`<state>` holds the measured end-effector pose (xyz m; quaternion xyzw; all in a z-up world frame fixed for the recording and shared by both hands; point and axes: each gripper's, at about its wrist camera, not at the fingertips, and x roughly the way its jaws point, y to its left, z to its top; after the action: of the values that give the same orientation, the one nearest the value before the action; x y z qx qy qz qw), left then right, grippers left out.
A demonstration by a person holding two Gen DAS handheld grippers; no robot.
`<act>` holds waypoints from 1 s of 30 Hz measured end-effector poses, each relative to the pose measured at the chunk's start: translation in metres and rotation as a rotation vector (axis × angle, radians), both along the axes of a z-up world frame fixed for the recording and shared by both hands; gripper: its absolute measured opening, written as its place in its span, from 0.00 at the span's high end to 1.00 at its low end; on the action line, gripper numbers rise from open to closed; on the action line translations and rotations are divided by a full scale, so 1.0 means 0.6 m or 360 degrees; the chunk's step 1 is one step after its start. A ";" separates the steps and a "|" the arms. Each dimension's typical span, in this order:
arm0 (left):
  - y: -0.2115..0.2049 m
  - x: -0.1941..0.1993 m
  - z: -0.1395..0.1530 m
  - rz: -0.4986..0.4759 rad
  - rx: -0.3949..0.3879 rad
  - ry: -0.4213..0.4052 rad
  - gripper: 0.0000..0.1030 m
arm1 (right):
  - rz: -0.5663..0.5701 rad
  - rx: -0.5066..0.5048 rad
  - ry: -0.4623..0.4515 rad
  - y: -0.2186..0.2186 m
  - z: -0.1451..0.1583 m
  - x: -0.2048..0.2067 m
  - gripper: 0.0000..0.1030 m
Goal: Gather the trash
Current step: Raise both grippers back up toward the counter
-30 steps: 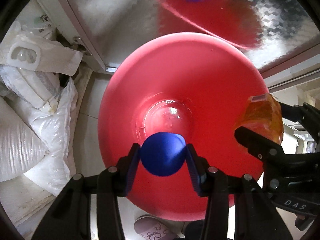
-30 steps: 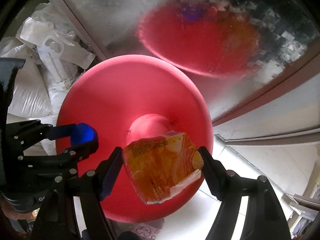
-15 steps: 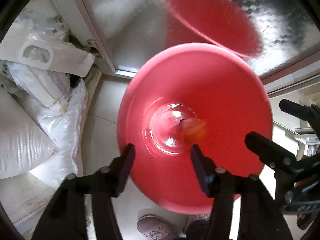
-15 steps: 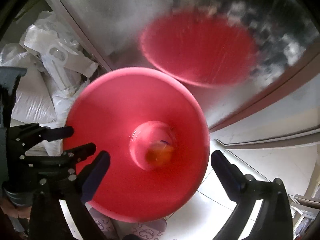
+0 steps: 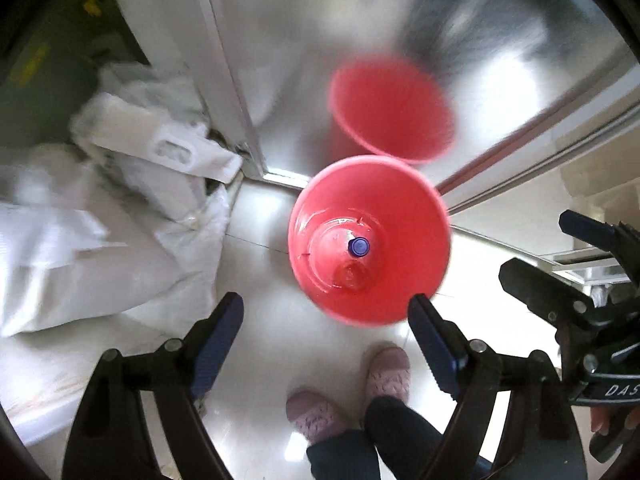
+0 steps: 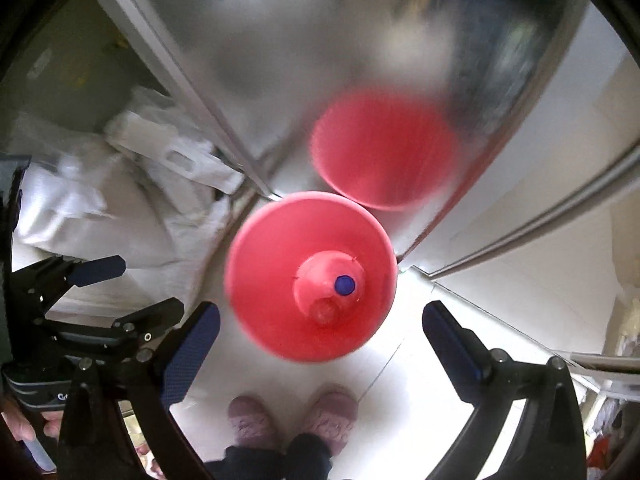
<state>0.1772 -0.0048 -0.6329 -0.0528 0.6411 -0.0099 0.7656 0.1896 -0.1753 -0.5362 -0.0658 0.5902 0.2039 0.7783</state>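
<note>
Two pieces of trash are lying at the bottom of the red bin point(image 5: 370, 240) in the left wrist view: a blue cap point(image 5: 359, 247) and, just below it, an orange wrapper point(image 5: 352, 276). The left tool point(image 5: 326, 330) is hanging above the bin's near rim, its jaws opening with nothing between them. In the right wrist view, the right tool point(image 6: 320, 340) is gaping wide and empty over the same bin point(image 6: 272, 280), with the cap point(image 6: 345, 284) and wrapper point(image 6: 326, 310) well beyond it. Pink slippers point(image 6: 292, 416) are standing on the floor below.
</note>
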 end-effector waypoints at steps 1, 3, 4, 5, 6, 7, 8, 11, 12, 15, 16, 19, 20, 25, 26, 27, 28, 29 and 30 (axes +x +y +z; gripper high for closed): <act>-0.002 -0.008 0.041 0.0002 0.0027 -0.0017 0.20 | 0.0000 0.0007 -0.0006 -0.002 0.029 -0.010 0.02; -0.010 -0.023 0.107 -0.0008 0.0066 -0.0051 0.20 | -0.0008 0.0014 -0.0022 -0.008 0.090 -0.029 0.02; -0.014 -0.033 0.140 -0.0010 0.0066 -0.0059 0.20 | -0.0015 0.0029 -0.0032 -0.013 0.123 -0.038 0.02; -0.015 -0.043 0.176 -0.0008 0.0061 -0.0068 0.20 | -0.0023 0.0042 -0.0042 -0.020 0.165 -0.048 0.02; -0.016 -0.051 0.221 -0.0004 0.0049 -0.0084 0.20 | -0.0030 0.0055 -0.0053 -0.024 0.201 -0.055 0.01; -0.016 -0.058 0.264 -0.0002 0.0034 -0.0105 0.20 | -0.0036 0.0066 -0.0060 -0.027 0.232 -0.062 0.01; -0.014 -0.065 0.301 0.0002 0.0017 -0.0125 0.19 | -0.0037 0.0075 -0.0065 -0.029 0.258 -0.066 0.01; -0.017 -0.075 0.391 0.0006 0.0015 -0.0174 0.18 | -0.0052 0.0081 -0.0130 -0.032 0.356 -0.078 0.01; -0.020 -0.078 0.429 -0.0005 0.0023 -0.0202 0.18 | -0.0050 0.0088 -0.0153 -0.037 0.394 -0.080 0.01; -0.025 -0.079 0.526 -0.0015 0.0052 -0.0281 0.18 | -0.0053 0.0112 -0.0216 -0.049 0.476 -0.084 0.01; -0.027 -0.078 0.563 -0.0014 0.0059 -0.0320 0.17 | -0.0054 0.0130 -0.0225 -0.047 0.495 -0.083 0.01; -0.028 -0.073 0.639 -0.0017 0.0078 -0.0410 0.17 | -0.0076 0.0181 -0.0307 -0.061 0.569 -0.078 0.01; -0.031 -0.069 0.673 -0.0014 0.0095 -0.0459 0.16 | -0.0087 0.0184 -0.0347 -0.062 0.588 -0.074 0.01; -0.036 -0.047 0.758 -0.0012 0.0121 -0.0576 0.14 | -0.0125 0.0251 -0.0487 -0.075 0.671 -0.058 0.01; -0.038 -0.042 0.768 -0.0006 0.0133 -0.0598 0.13 | -0.0123 0.0264 -0.0505 -0.071 0.674 -0.056 0.01; -0.038 -0.038 0.788 0.0009 0.0157 -0.0635 0.11 | -0.0119 0.0275 -0.0523 -0.074 0.684 -0.051 0.01; -0.038 -0.032 0.801 0.0014 0.0174 -0.0666 0.10 | -0.0108 0.0295 -0.0532 -0.074 0.690 -0.046 0.01; -0.038 -0.029 0.816 0.0029 0.0206 -0.0700 0.09 | -0.0098 0.0320 -0.0542 -0.076 0.698 -0.041 0.01; -0.037 -0.024 0.827 0.0044 0.0232 -0.0713 0.06 | -0.0098 0.0332 -0.0558 -0.076 0.709 -0.037 0.01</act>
<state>0.1630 -0.0270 -0.1369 -0.0026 0.4533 0.0354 0.8907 0.1674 -0.2207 -0.1111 -0.0012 0.4231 0.2255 0.8776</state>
